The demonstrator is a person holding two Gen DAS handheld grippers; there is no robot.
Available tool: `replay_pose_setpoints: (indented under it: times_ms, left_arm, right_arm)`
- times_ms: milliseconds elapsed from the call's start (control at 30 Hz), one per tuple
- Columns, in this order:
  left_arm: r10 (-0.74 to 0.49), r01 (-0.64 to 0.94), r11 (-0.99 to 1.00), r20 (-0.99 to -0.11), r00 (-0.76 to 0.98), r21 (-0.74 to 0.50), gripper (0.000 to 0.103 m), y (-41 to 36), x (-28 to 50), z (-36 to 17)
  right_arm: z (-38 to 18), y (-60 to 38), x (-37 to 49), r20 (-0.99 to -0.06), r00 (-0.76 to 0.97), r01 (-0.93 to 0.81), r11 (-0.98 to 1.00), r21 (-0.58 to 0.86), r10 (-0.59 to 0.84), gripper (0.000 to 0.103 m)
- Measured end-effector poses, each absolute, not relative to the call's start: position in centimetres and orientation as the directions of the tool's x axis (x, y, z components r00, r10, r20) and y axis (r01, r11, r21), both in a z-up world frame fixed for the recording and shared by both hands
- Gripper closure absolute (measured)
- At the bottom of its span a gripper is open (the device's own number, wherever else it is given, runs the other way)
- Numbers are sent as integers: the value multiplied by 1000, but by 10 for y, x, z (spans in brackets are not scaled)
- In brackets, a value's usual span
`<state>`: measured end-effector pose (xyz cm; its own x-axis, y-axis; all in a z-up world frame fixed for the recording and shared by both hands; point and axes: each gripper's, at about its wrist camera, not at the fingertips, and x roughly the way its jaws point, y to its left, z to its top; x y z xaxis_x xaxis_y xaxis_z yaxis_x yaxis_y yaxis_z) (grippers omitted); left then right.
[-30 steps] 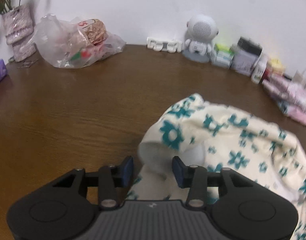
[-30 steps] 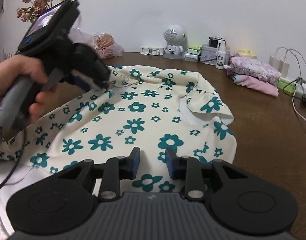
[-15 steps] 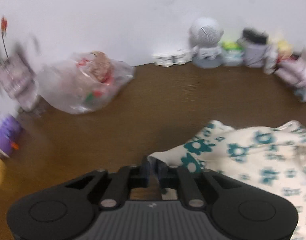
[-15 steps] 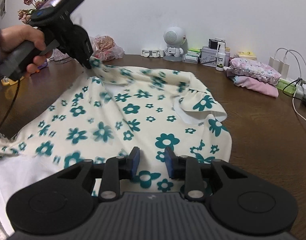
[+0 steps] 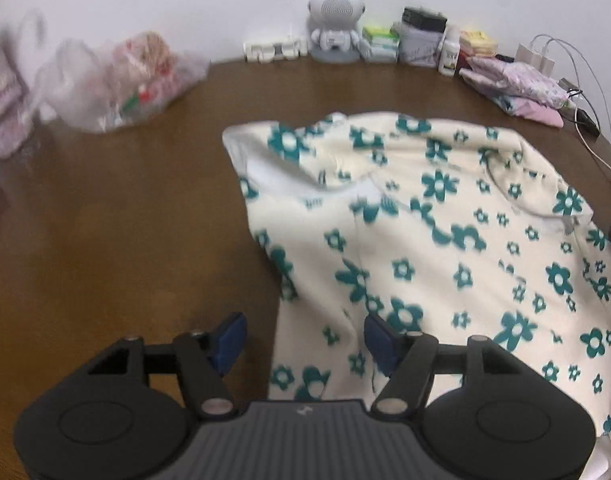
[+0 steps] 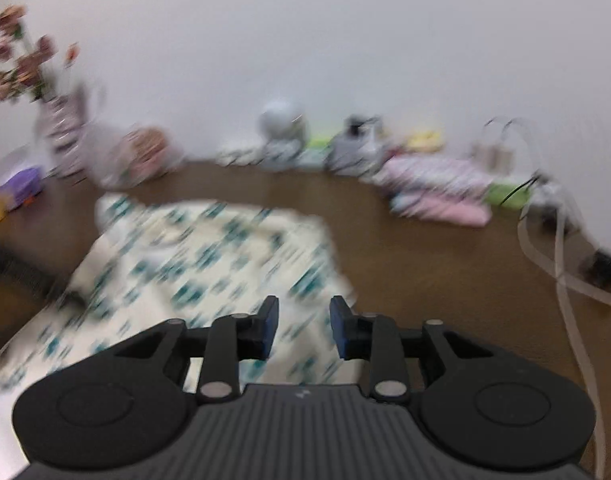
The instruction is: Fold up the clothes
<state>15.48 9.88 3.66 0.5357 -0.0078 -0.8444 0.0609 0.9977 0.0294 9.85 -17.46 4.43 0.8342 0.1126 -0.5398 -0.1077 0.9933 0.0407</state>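
Floral garment [image 5: 445,240] spread on the table [image 5: 125,220]

Left hand-held gripper [image 5: 305,338] jaws are opening over its edge, gripping nothing; right hand-held gripper [image 6: 303,326] parted, empty.

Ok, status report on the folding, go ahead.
Left hand-held gripper opening, pads off the cloth. Right hand-held gripper opening, nothing pinched. Floral garment lies spread on the table. Nothing in the way.

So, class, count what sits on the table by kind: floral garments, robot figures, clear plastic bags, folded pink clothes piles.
Floral garment: 1
Robot figure: 1
Clear plastic bag: 1
Folded pink clothes pile: 1
Total: 4
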Motion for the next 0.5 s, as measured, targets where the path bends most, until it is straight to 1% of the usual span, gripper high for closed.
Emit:
replay_pose_setpoints:
  times_ms: [33,67,133,167,200,233,267,367,400,500]
  left_arm:
    - [-24,61,998,-842,539,11,69,99,155,38]
    - [-42,64,998,-839,542,-9,98,98,155,39]
    - [-42,77,997,-832,553,1,99,95,153,43]
    - [-38,71,997,-824,565,2,99,97,151,44]
    - [-32,51,999,-815,578,-4,99,102,149,46]
    - [-26,29,1000,-807,591,-11,99,107,147,49]
    - [-30,0,999,-800,600,-38,99,116,146,53]
    - [-81,-14,994,-802,592,-110,99,140,143,56]
    - [-87,-11,993,-806,585,-115,98,144,144,54]
    - [-39,-13,998,-809,587,-58,97,144,151,46]
  right_arm:
    - [44,-176,109,-548,831,-91,995,39,98,71]
    - [42,-176,120,-565,820,-73,996,48,88,69]
    - [29,-179,140,-613,785,-21,993,112,86,69]
    - [23,-182,147,-631,769,0,988,154,99,71]
    - [18,-187,151,-644,755,12,979,202,124,77]
    - [12,-191,156,-656,740,25,968,249,149,99]
    - [10,-195,157,-658,735,38,960,278,162,99]
    - [10,-203,150,-647,746,74,945,318,159,99]
    - [11,-205,149,-646,748,86,942,326,155,99]
    - [12,-207,149,-647,750,121,935,332,133,99]
